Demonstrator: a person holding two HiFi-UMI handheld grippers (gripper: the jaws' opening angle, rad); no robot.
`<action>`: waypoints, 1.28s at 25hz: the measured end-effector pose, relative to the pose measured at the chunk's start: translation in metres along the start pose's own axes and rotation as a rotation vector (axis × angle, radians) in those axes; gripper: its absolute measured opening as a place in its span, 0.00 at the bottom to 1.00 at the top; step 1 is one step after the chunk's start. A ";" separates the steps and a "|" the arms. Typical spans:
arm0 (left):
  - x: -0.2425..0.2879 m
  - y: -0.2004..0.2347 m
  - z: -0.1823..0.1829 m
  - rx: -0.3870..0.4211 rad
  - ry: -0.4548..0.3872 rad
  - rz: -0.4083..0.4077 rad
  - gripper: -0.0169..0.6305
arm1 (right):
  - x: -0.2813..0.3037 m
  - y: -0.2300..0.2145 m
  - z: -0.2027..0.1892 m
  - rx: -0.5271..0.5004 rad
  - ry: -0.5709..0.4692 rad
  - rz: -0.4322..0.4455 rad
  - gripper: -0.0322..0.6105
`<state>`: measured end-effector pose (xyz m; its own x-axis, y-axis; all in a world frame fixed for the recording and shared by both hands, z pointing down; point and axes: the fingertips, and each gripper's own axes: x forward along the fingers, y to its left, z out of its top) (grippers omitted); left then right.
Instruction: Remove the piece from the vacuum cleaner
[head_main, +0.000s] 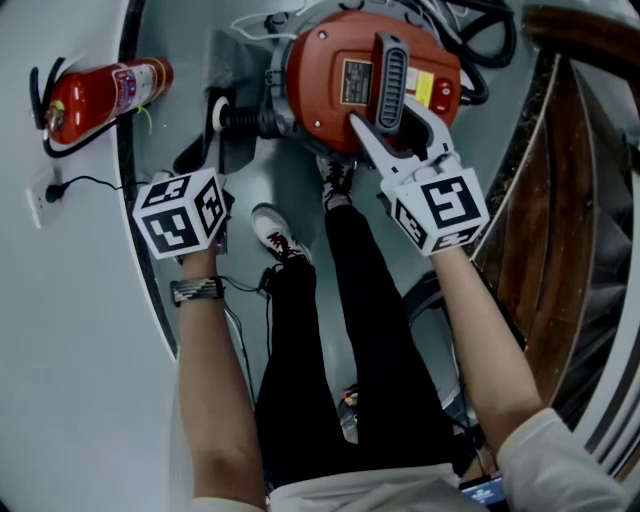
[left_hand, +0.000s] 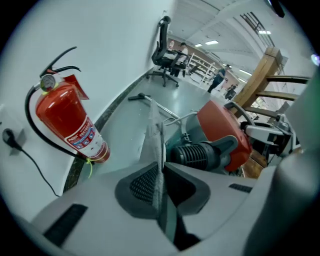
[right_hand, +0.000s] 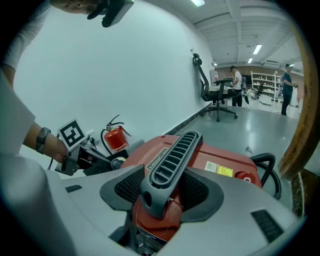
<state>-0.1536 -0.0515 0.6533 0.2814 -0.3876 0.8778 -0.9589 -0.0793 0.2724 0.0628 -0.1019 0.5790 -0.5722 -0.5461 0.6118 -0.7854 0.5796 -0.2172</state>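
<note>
Red dome-shaped vacuum cleaner (head_main: 330, 90): steadying it by grey ribbed handle (right_hand: 172, 152) with right gripper (right_hand: 165, 190) clamped there; pinching thin grey flat piece (left_hand: 156, 140) beside black ribbed hose socket (left_hand: 195, 155) with left gripper (left_hand: 161, 186). Apparently detaching; next needing firm outward pull.

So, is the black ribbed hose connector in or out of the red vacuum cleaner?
In: the black ribbed connector meets the red vacuum cleaner, no gap.
</note>
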 end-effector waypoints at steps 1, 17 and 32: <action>0.000 0.005 0.002 -0.007 -0.006 0.009 0.07 | 0.000 0.000 0.000 0.000 0.000 0.000 0.38; -0.028 0.014 0.001 0.044 0.015 0.026 0.07 | 0.000 0.000 -0.001 0.013 0.013 0.026 0.38; -0.074 -0.006 0.016 0.105 -0.035 -0.008 0.07 | -0.010 -0.002 -0.007 0.045 0.059 0.000 0.38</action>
<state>-0.1688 -0.0373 0.5803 0.2898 -0.4179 0.8610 -0.9555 -0.1777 0.2353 0.0715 -0.0935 0.5782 -0.5585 -0.5088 0.6552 -0.7960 0.5509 -0.2508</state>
